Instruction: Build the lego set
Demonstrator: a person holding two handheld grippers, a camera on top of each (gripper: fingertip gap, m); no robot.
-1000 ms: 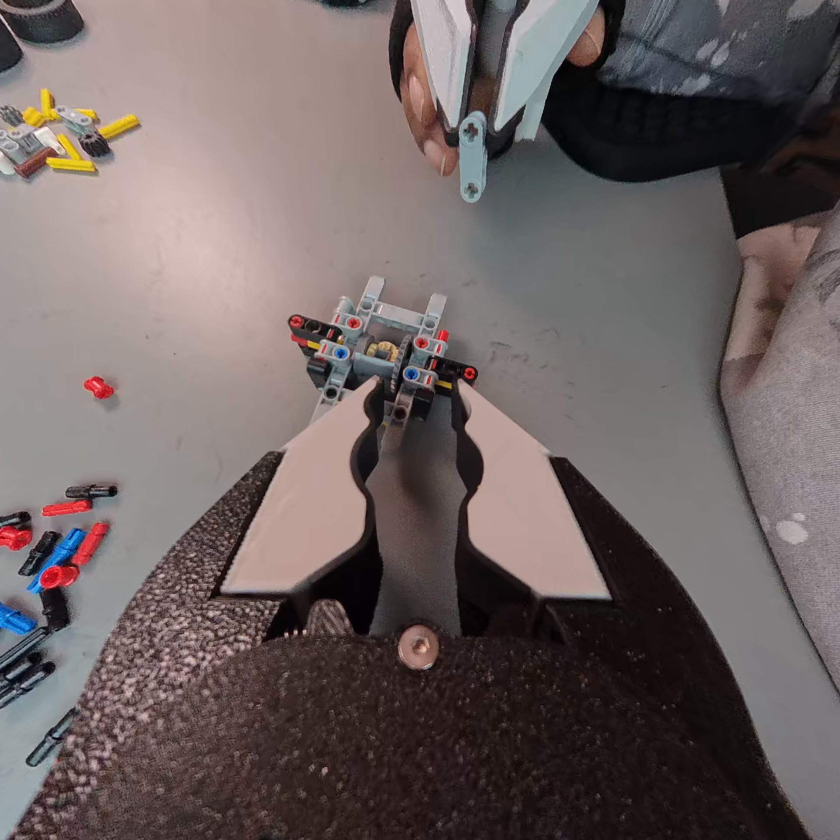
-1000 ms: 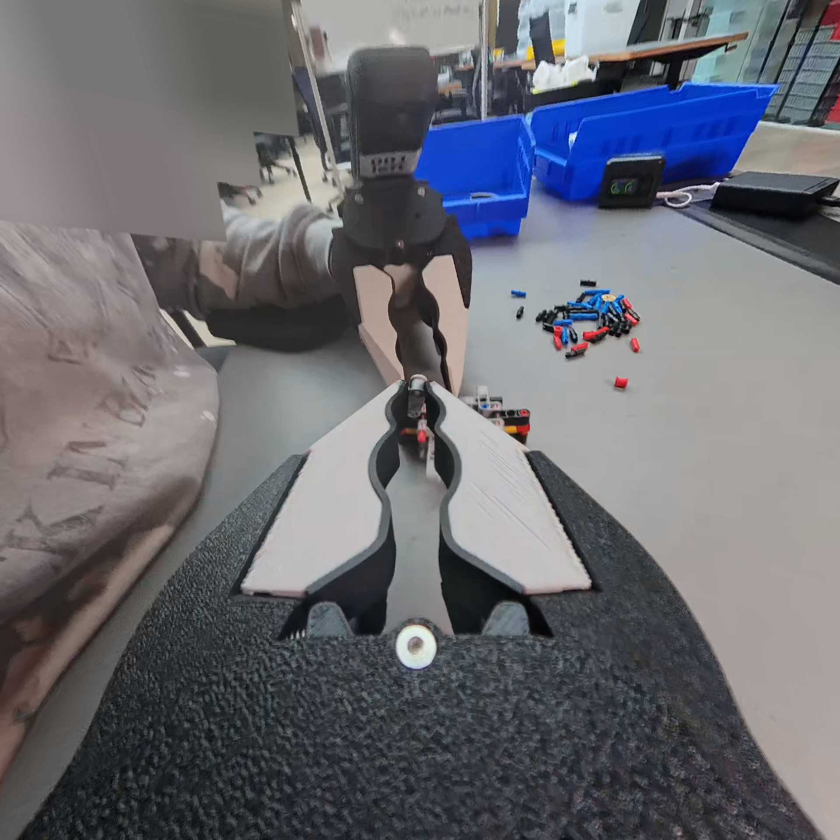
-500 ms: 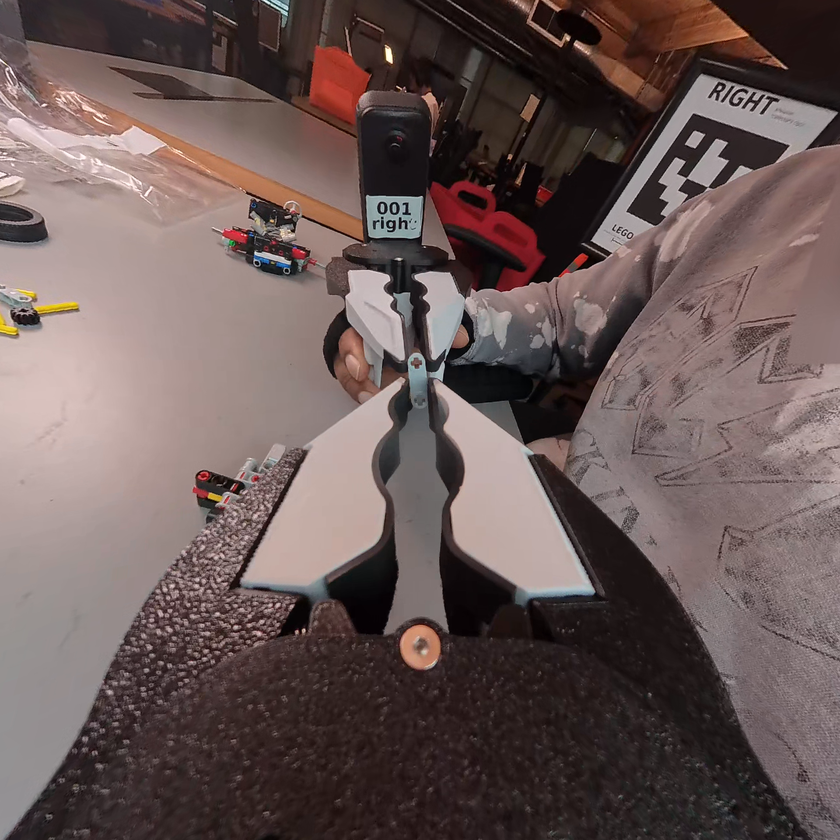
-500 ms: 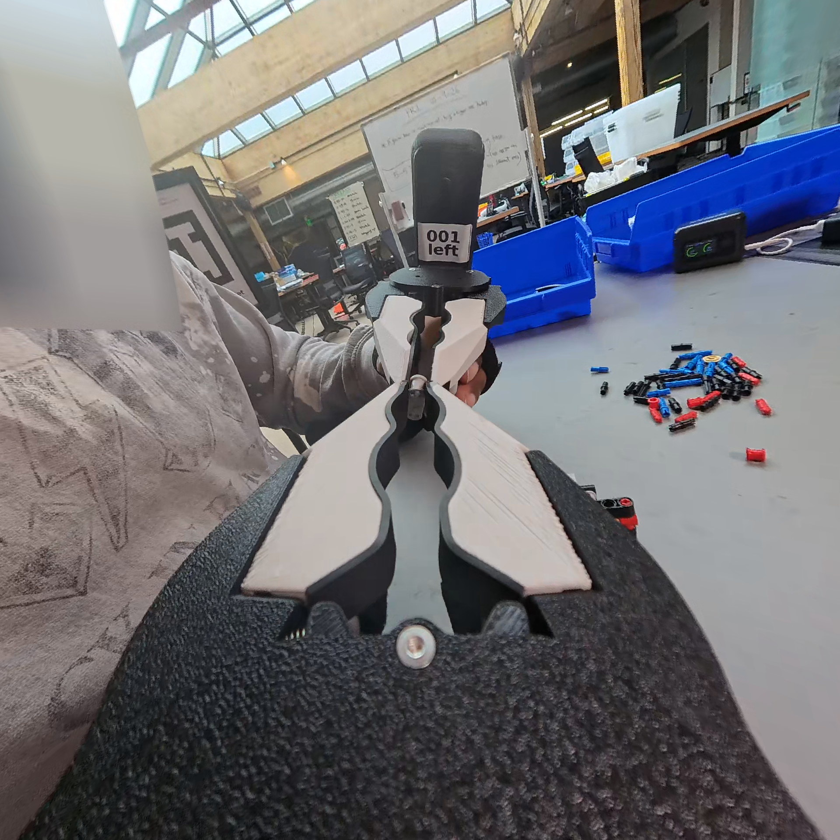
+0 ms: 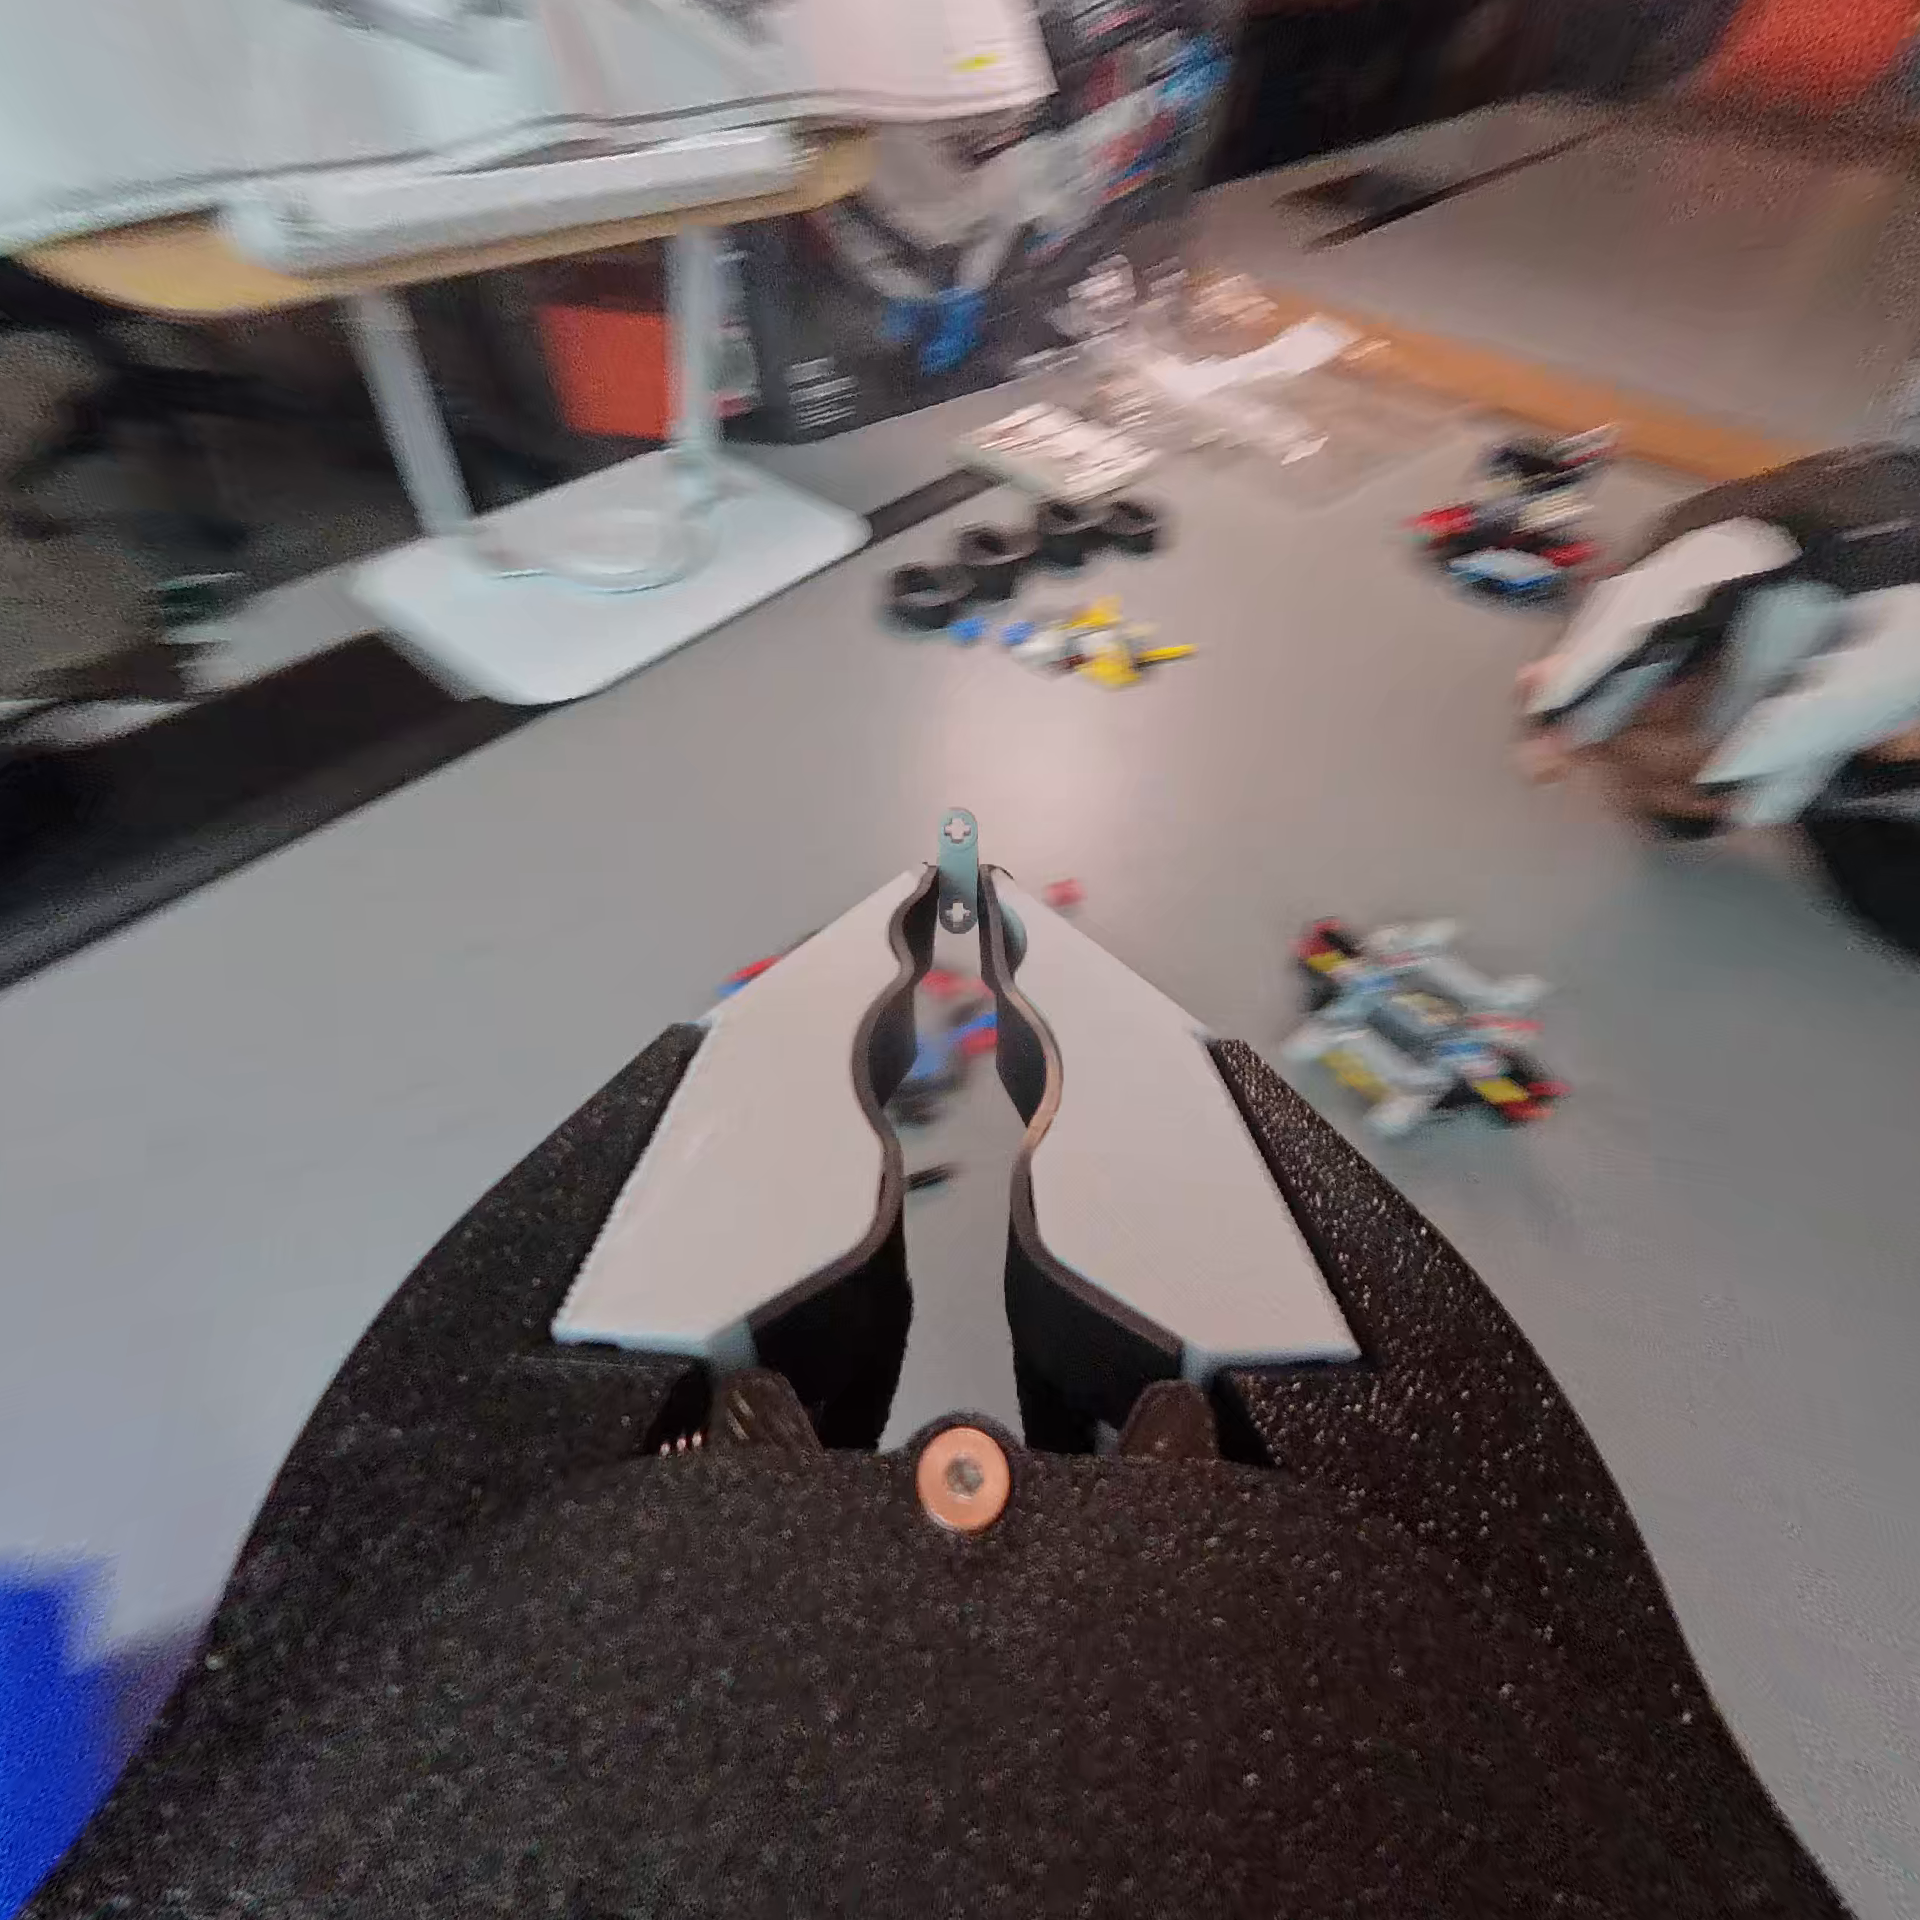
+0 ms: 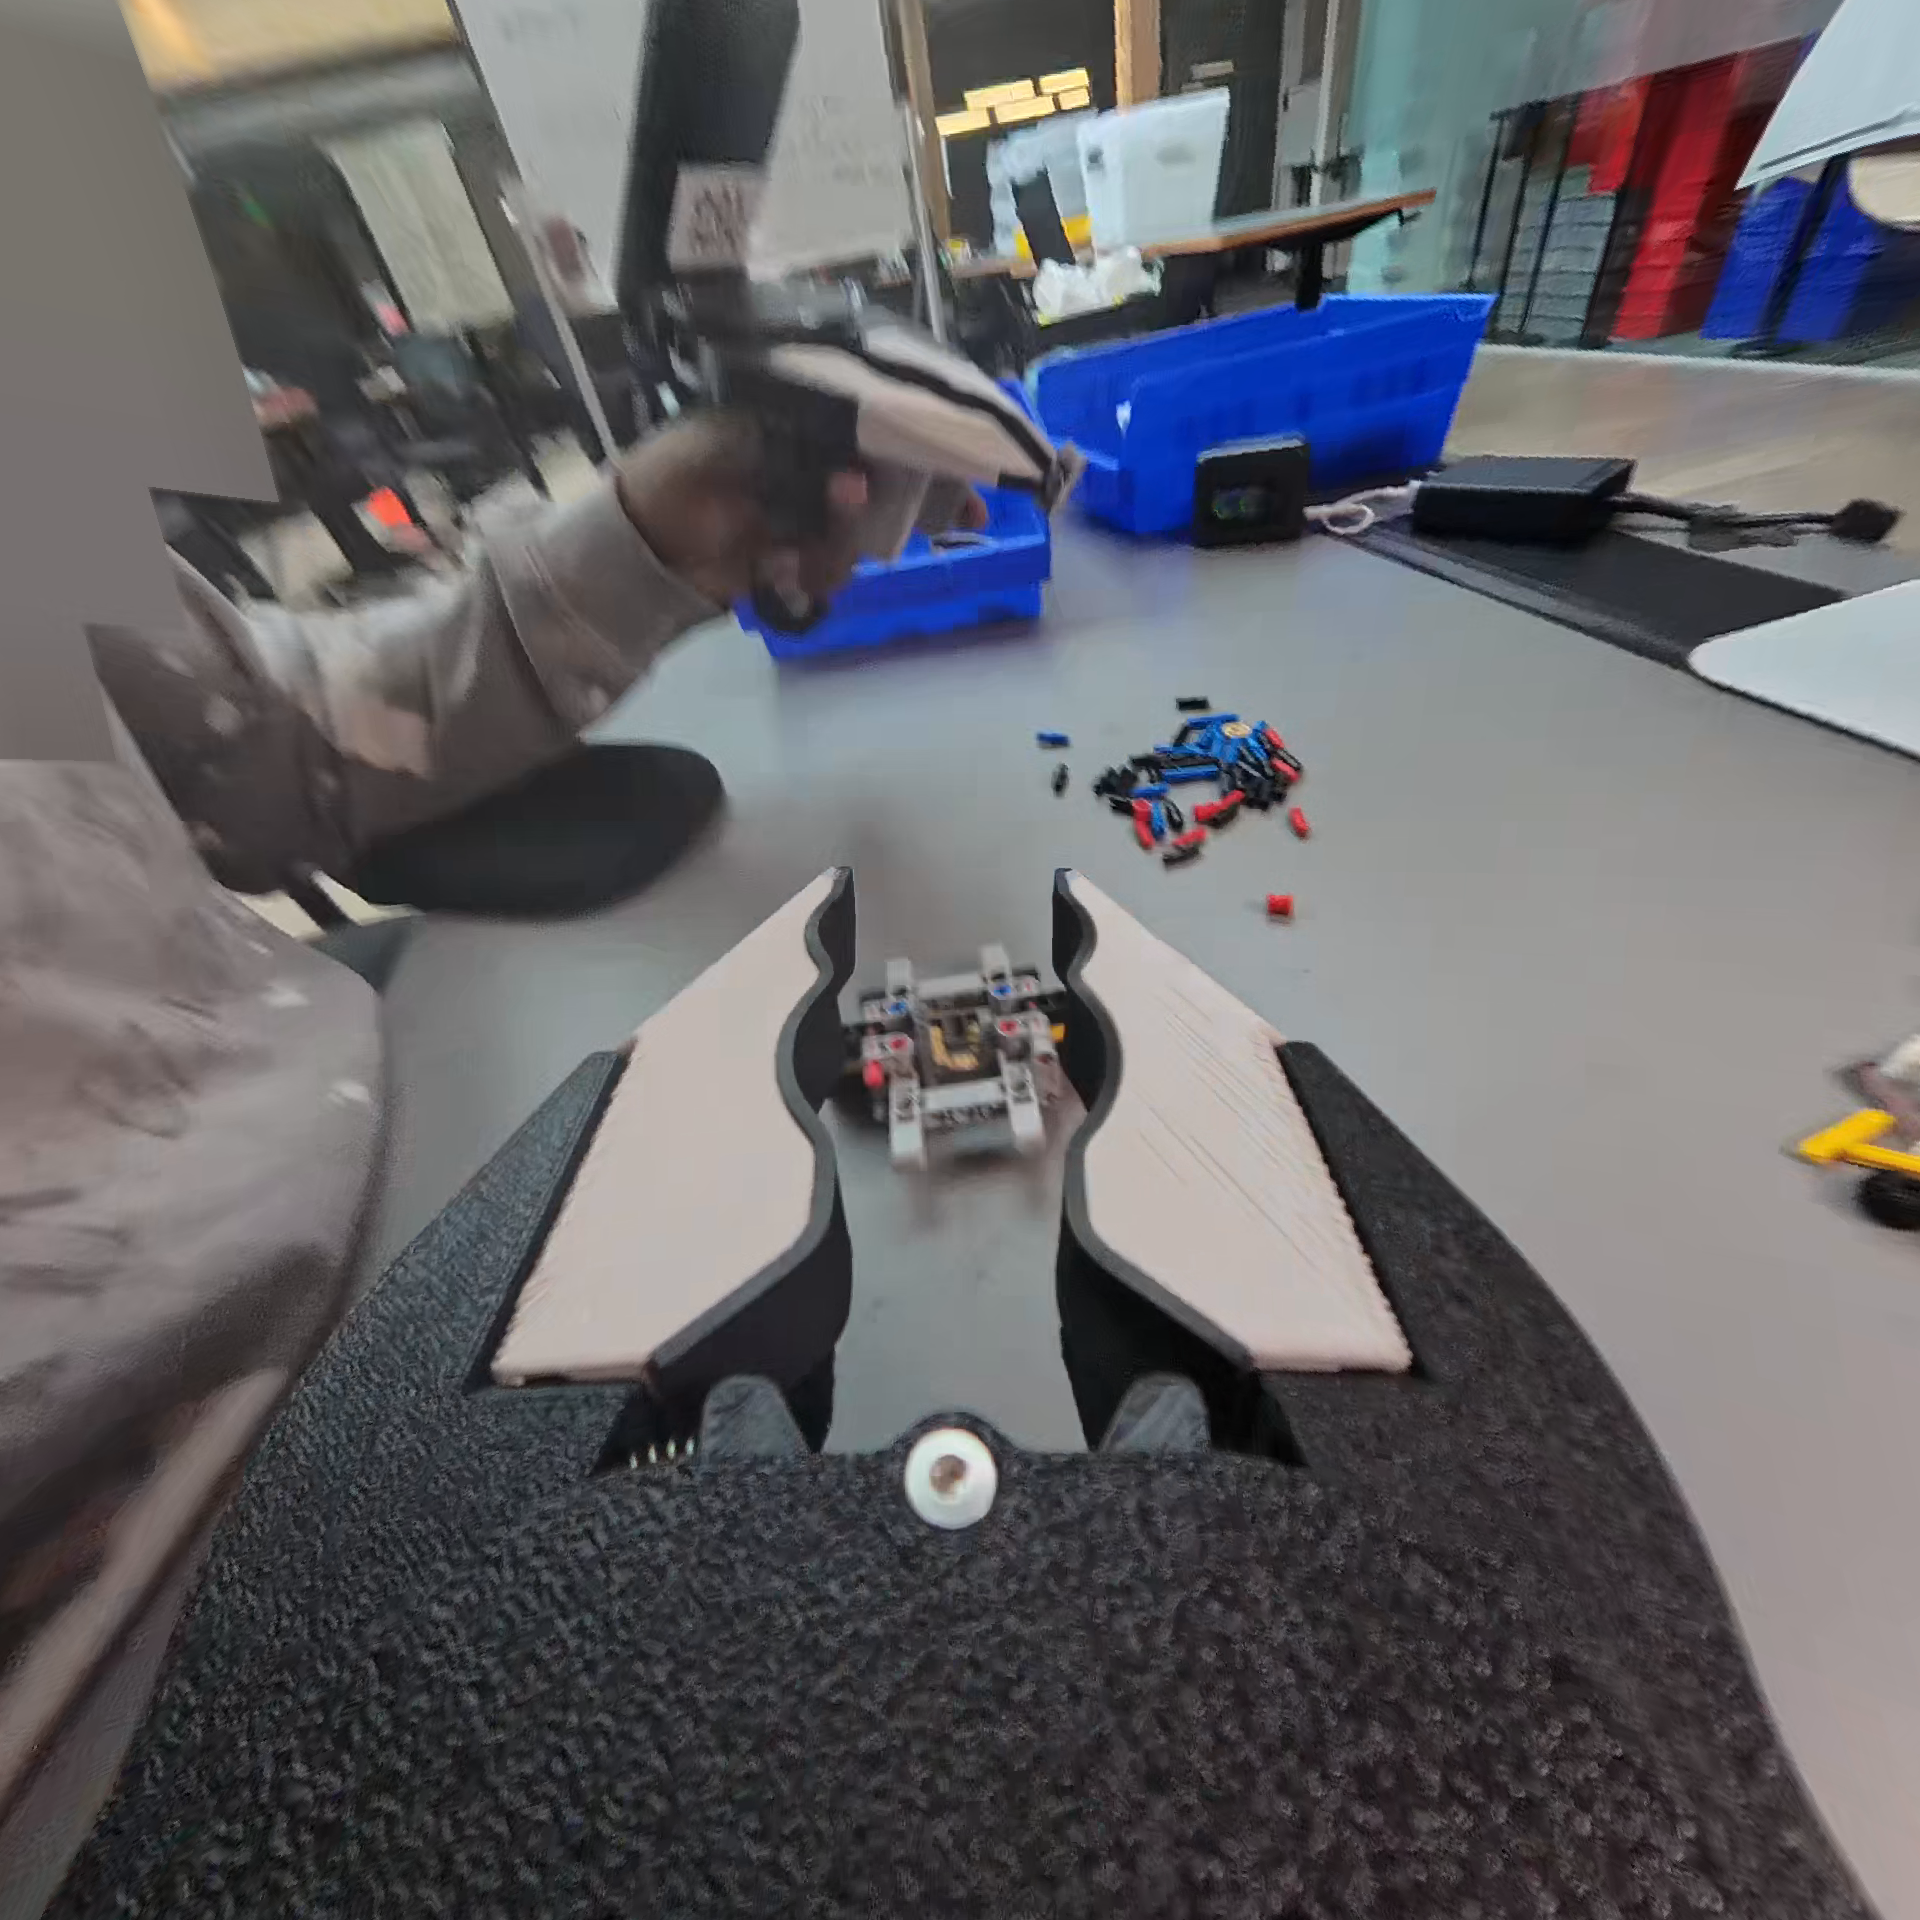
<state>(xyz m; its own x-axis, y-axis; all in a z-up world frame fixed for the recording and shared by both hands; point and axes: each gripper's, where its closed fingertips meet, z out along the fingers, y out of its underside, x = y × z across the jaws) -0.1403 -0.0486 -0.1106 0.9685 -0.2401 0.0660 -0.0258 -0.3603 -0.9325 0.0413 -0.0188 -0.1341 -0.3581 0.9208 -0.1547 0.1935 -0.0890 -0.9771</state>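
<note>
Seen from the right wrist view: on the table (image 6: pixel 1507 935), lego frame (image 6: pixel 956 1049) dead centre between the fingers, pile of pins (image 6: pixel 1205 774) at 1 o'clock behind it, lone pin (image 6: pixel 1281 905) between, bins (image 6: pixel 1247 405) farther at 12.

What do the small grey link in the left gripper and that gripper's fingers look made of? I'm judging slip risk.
The grey link looks like smooth moulded plastic with crisp cross-shaped holes. The left gripper fingers look like matt pale plastic faces edged with a wavy black, possibly rubbery, lining.
</note>
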